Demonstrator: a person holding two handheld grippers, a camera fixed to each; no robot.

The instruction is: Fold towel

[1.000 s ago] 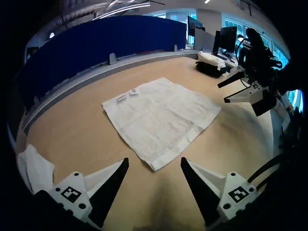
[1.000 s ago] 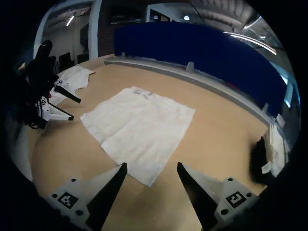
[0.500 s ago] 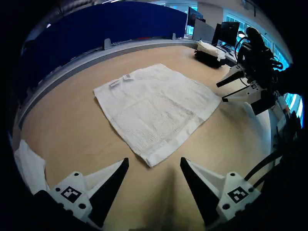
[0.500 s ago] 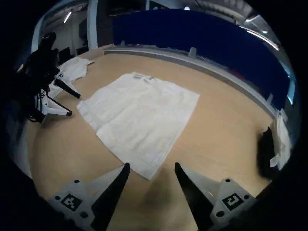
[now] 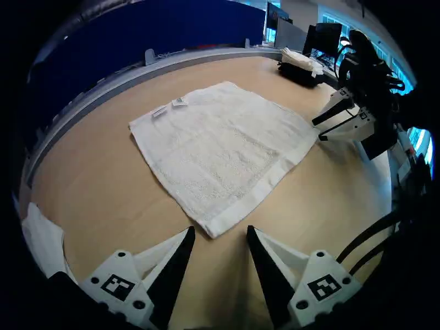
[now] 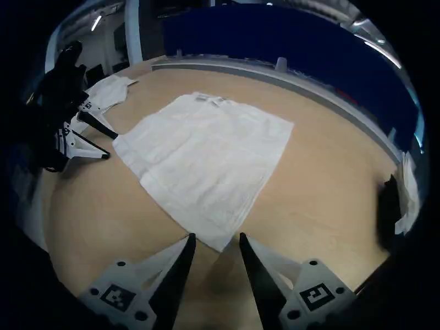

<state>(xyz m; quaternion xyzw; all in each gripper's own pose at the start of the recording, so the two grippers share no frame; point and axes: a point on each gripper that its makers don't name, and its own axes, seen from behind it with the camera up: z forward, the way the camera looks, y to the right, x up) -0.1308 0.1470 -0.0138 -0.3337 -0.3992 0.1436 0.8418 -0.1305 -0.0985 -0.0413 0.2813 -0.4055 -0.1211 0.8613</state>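
On the pale wooden table (image 5: 93, 181), in the left gripper view, the white square terry towel (image 5: 220, 143) lies flat and unfolded. Its near corner sits just ahead of the left gripper (image 5: 220, 229), whose fingers stand apart around nothing. I judge this to be the reach for the first fold; next, each gripper must pinch its corner and lift. In the right gripper view, the towel (image 6: 203, 154) points another corner into the gap of the right gripper (image 6: 216, 235), which is narrowly spread and not yet pinching.
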